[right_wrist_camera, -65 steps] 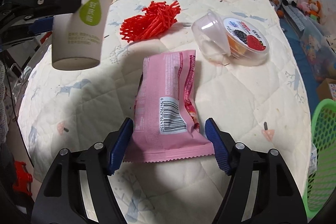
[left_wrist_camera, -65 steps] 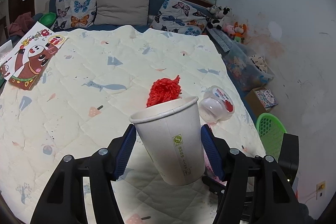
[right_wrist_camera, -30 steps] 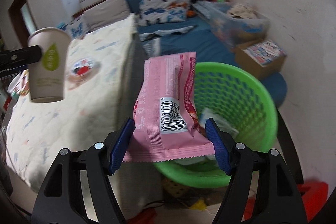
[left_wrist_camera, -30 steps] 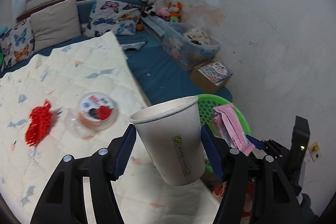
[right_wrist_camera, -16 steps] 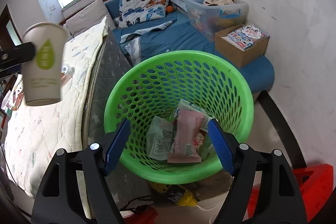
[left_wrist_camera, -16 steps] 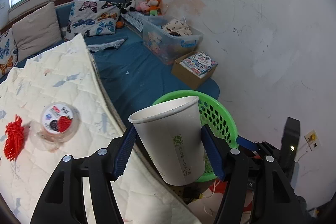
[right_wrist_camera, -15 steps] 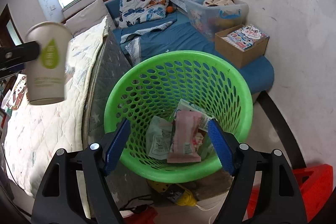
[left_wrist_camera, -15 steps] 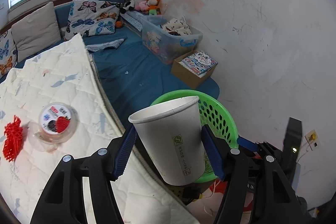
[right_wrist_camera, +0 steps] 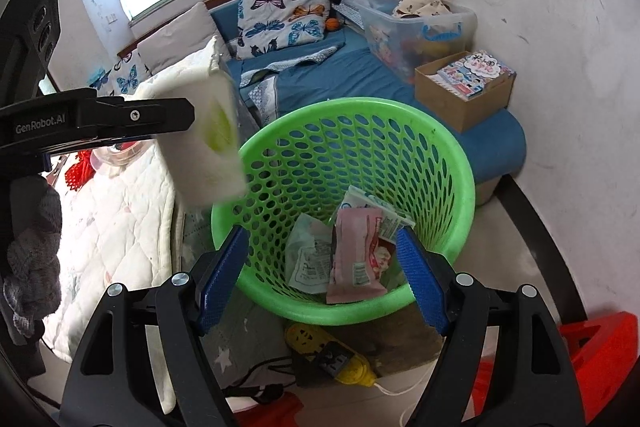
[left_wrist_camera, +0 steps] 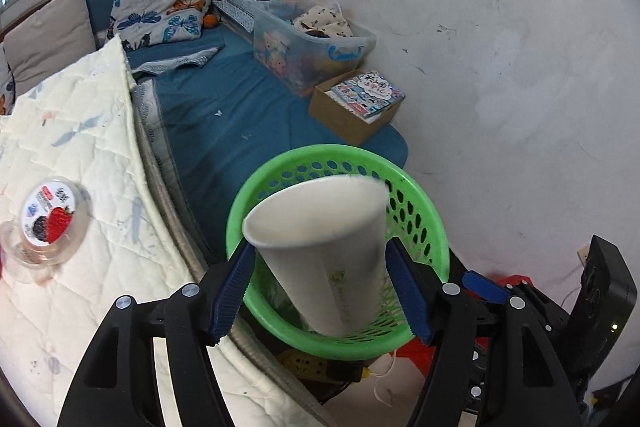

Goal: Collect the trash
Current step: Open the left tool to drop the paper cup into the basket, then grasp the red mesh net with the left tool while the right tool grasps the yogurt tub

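Note:
A white paper cup [left_wrist_camera: 320, 247] with a green leaf mark hangs blurred between the blue pads of my left gripper [left_wrist_camera: 319, 267], right above the green mesh basket [left_wrist_camera: 240, 211]. The jaws are opening, with a thin gap on each side of the cup, and it is slipping down. In the right wrist view the cup [right_wrist_camera: 204, 143] tilts beside the left gripper's finger [right_wrist_camera: 120, 119], at the basket's [right_wrist_camera: 460, 163] left rim. My right gripper [right_wrist_camera: 321, 239] is open and holds nothing, above the basket's near side. The pink wrapper [right_wrist_camera: 356, 255] lies inside on other wrappers.
A clear fruit tub [left_wrist_camera: 48, 219] and a red mesh [right_wrist_camera: 76, 171] lie on the white quilt [left_wrist_camera: 80, 155] to the left. A yellow power strip [right_wrist_camera: 332, 351] lies under the basket. Behind it are a cardboard box [left_wrist_camera: 352, 107] and a clear storage bin [left_wrist_camera: 312, 47]; the wall is close on the right.
The left gripper has swung from the quilt to above the basket, and the cup has come loose and blurred between its pads. The right gripper let the pink wrapper fall into the basket.

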Action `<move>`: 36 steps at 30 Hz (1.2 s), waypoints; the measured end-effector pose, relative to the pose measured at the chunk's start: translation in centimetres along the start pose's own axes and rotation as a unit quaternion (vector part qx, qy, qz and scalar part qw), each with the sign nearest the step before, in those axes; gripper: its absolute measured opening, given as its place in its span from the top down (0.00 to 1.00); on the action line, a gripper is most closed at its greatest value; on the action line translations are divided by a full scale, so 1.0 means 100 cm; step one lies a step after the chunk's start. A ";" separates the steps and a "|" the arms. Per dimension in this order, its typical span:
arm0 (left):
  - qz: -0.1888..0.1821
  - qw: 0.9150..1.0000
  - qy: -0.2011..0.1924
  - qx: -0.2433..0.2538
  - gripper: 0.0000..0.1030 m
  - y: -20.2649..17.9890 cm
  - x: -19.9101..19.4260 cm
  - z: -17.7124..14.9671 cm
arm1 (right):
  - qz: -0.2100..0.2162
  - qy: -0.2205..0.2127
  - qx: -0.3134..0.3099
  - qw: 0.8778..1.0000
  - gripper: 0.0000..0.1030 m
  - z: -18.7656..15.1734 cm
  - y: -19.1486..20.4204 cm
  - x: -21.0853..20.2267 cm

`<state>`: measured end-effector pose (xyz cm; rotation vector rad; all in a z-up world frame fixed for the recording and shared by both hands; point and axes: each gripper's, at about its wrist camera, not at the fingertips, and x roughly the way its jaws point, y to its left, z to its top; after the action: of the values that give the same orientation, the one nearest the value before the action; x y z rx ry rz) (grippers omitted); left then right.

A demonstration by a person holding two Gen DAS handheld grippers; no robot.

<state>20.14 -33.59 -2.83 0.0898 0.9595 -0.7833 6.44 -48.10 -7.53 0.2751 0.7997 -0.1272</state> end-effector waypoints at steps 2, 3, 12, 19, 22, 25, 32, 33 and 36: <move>-0.005 1.000 0.002 -0.001 0.36 -0.001 0.002 -0.001 | 0.000 0.001 0.002 1.000 0.26 -0.001 -0.001 0.001; -0.007 1.000 0.003 -0.001 0.36 -0.001 0.003 -0.002 | -0.001 0.002 0.003 1.000 0.26 -0.002 -0.001 0.001; 0.011 1.000 -0.013 0.006 0.33 0.012 -0.021 -0.014 | 0.009 -0.001 -0.007 1.000 0.26 -0.002 0.011 -0.005; 0.051 0.998 -0.034 -0.007 0.33 0.045 -0.053 -0.024 | 0.036 -0.008 -0.024 0.999 0.25 0.006 0.037 -0.011; 0.074 0.996 -0.041 -0.012 0.32 0.065 -0.066 -0.030 | 0.046 -0.012 -0.037 0.998 0.25 0.011 0.052 -0.012; 0.100 0.994 -0.049 -0.018 0.32 0.088 -0.080 -0.037 | 0.059 -0.012 -0.049 0.997 0.24 0.016 0.069 -0.012; 0.183 0.981 -0.057 -0.030 0.32 0.148 -0.103 -0.047 | 0.091 -0.012 -0.075 0.993 0.24 0.030 0.110 -0.005; 0.191 0.979 -0.056 -0.034 0.32 0.156 -0.105 -0.047 | 0.095 -0.011 -0.079 0.992 0.24 0.032 0.116 -0.003; 0.221 0.972 -0.055 -0.051 0.32 0.188 -0.111 -0.048 | 0.104 -0.009 -0.089 0.990 0.24 0.038 0.132 0.001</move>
<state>25.09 -11.74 -2.15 0.1626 0.8327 -0.3240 11.99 -36.60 -2.53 0.1863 0.7538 0.1381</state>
